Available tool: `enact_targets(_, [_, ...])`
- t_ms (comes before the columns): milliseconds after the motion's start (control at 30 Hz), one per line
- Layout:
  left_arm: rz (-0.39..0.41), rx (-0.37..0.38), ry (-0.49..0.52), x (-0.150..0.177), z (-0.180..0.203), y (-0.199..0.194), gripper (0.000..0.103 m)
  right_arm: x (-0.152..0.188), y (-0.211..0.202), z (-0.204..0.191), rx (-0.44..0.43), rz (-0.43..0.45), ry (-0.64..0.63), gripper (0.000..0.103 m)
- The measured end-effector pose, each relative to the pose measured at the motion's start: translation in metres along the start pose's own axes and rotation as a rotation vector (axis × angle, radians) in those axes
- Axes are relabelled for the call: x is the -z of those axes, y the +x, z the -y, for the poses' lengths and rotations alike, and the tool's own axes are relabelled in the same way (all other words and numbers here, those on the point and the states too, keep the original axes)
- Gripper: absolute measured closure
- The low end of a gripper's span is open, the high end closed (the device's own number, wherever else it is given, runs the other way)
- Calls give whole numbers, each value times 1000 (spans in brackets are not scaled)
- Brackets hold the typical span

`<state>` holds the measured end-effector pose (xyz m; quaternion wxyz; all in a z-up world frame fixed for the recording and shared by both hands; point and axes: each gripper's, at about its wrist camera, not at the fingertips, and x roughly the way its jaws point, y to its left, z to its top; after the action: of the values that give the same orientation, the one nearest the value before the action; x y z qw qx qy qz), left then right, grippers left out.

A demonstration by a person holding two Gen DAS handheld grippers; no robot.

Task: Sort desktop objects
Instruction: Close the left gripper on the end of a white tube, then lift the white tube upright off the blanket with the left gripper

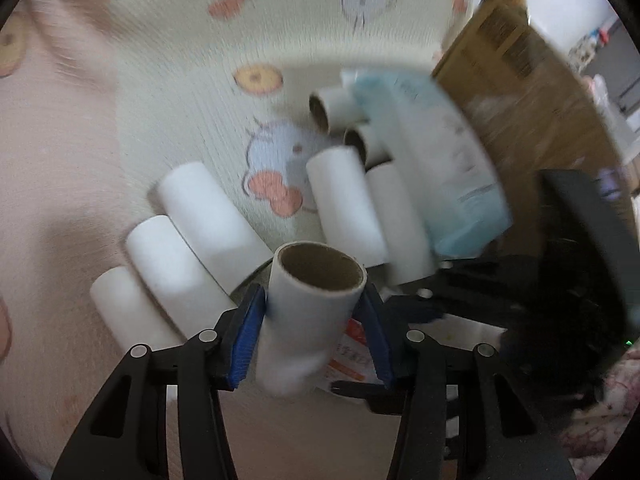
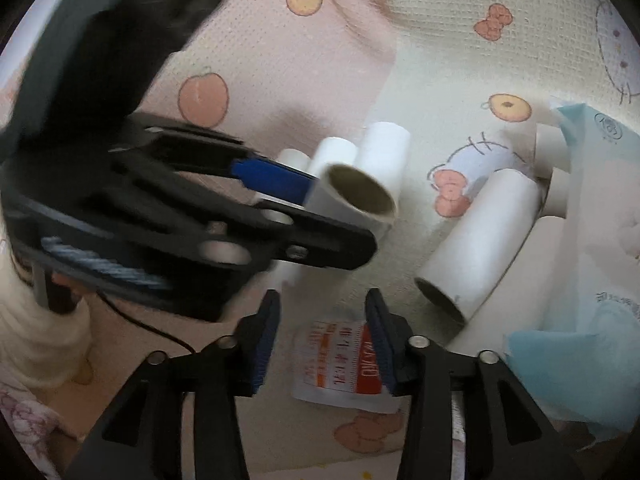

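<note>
My left gripper (image 1: 316, 300) is shut on a white paper roll with a brown core (image 1: 308, 304), held above the mat; it also shows in the right wrist view (image 2: 356, 196). Three white rolls (image 1: 180, 256) lie side by side to its left. Several more rolls (image 1: 348, 208) lie beside a light blue tissue pack (image 1: 444, 160). My right gripper (image 2: 322, 312) is open and empty, above a red and white sachet (image 2: 344, 364). A roll (image 2: 480, 240) lies to its right.
A cartoon-print mat (image 1: 180, 40) covers the surface. A brown cardboard box (image 1: 532, 80) stands at the right behind the tissue pack. A black cable (image 2: 160, 332) trails at the lower left in the right wrist view.
</note>
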<state>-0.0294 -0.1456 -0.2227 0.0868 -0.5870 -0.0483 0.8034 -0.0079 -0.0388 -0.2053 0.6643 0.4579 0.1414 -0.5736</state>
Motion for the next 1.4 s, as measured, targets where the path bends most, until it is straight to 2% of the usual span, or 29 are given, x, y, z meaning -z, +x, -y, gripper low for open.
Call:
enact_targets(33, [26,1,-8,2,-3,-7,51,0,0,0,-4,3,-2,54])
enact_targets(100, [80,-17,-21,8,1,-18,52,-1,-1,-1,-34,13,3,54])
enact_targets(167, [121,-66,-11,18,11,-26,52,-2,-7,-3,-64,35,4,53])
enact_targets(233, [137,-78,-21,25,15,-30,52,-3,-12,-4,-67,64,-5,53])
enact_targets(333, [158,-49,-33,27,11,-35,52,-7,-14,-2,-81,84,8,51])
enact_targets(467, [206,-72,-36,27,14,-49,52,-6,-17,-4,-72,90,-1,49])
enact_targets(600, [264,-50,-47,30,18,-67,52,-10,-23,-8,-86,133,-20,49])
enact_targets(667, [301,-59,-52,30,20,-73,52,-14,-30,-11,-80,179,-39,52])
enact_targets(933, [469,-50,-110,33,23,-91,52,-26,-50,-15,-37,251,-73,53])
enact_targets(1033, [531,-44,-105,32,26,-96,52,-32,-60,-19,-30,286,-88,57])
enact_targets(1200, [550,-71,-66,28,34,-90,50,-49,-64,-17,-41,305,-85,63])
enact_targets(1333, [523,-83,-73,30,34,-80,49,-44,-70,-20,-22,316,-90,63])
enact_targets(1400, [528,-58,-106,34,29,-78,49,-45,-69,-21,-16,318,-96,64])
